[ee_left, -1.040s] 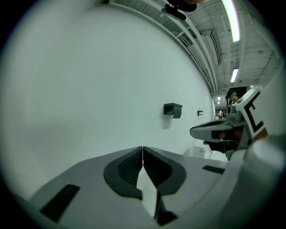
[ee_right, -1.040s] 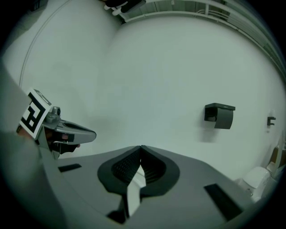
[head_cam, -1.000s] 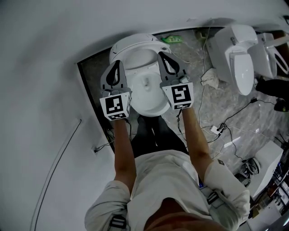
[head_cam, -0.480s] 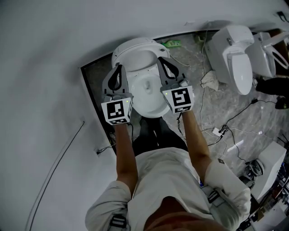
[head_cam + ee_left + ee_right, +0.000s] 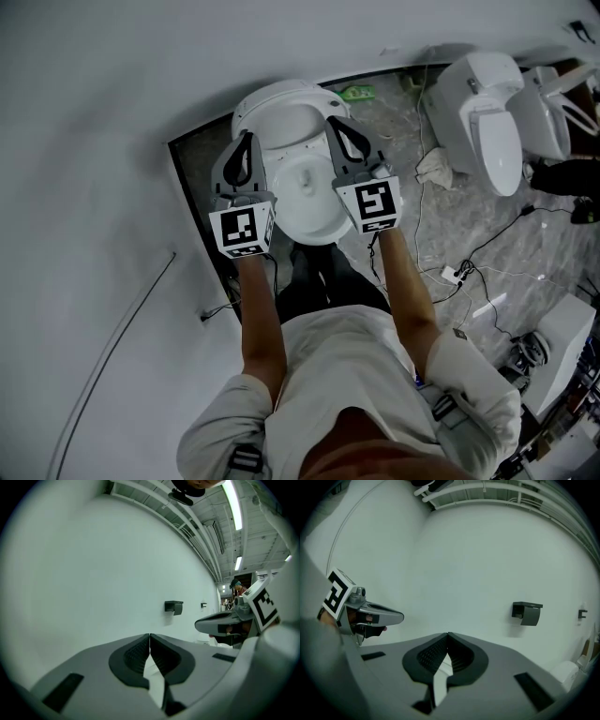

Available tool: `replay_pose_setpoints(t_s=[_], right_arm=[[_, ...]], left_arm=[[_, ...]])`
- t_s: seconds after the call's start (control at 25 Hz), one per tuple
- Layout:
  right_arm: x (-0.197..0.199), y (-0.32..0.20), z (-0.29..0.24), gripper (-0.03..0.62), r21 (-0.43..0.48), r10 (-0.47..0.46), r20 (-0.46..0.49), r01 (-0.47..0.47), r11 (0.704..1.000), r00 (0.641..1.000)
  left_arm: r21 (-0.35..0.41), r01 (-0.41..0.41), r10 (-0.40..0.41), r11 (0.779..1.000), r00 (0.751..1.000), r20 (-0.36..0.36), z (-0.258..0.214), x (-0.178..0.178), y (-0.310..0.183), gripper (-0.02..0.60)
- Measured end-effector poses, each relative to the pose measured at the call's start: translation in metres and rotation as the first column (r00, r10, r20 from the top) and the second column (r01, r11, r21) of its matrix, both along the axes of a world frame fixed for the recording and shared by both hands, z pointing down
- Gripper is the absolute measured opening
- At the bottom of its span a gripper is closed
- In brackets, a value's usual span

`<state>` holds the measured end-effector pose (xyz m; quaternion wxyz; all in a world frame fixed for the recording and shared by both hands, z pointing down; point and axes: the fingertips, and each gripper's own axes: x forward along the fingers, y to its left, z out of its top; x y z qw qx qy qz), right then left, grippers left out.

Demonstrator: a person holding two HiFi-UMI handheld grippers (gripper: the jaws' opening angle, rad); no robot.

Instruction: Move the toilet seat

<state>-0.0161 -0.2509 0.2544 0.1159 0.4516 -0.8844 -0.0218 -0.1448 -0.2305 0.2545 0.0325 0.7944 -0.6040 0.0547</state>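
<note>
A white toilet (image 5: 302,192) stands below me against the wall, its bowl open. A rounded white seat or lid (image 5: 281,94) stands raised at the back. My left gripper (image 5: 247,139) hovers over the bowl's left rim and my right gripper (image 5: 332,123) over its right rim. Both point toward the wall. In the left gripper view the left gripper (image 5: 149,637) has its tips together with nothing between them. The right gripper (image 5: 448,634) looks the same in its own view. I cannot tell whether either one touches the seat.
A dark paper holder (image 5: 527,612) hangs on the white wall (image 5: 94,141). A second toilet (image 5: 487,112) stands at the right on the marble floor. Near it lie a white rag (image 5: 436,161), cables with a power strip (image 5: 454,272) and a green item (image 5: 356,92).
Both grippers have risen slightly over the bowl, side by side. Their jaws stay shut.
</note>
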Motion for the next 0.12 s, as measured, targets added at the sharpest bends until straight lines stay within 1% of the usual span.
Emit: replay_pose_setpoints(t_s=[0.12], right_arm=[[0.0000,-0.0014,0.0004,0.020,0.005,0.001,-0.002,-0.001,1.000,1.000]], left_arm=[[0.001,-0.002,0.002,1.000,1.000,0.000,0.0010,-0.0004,0.0001,0.023]])
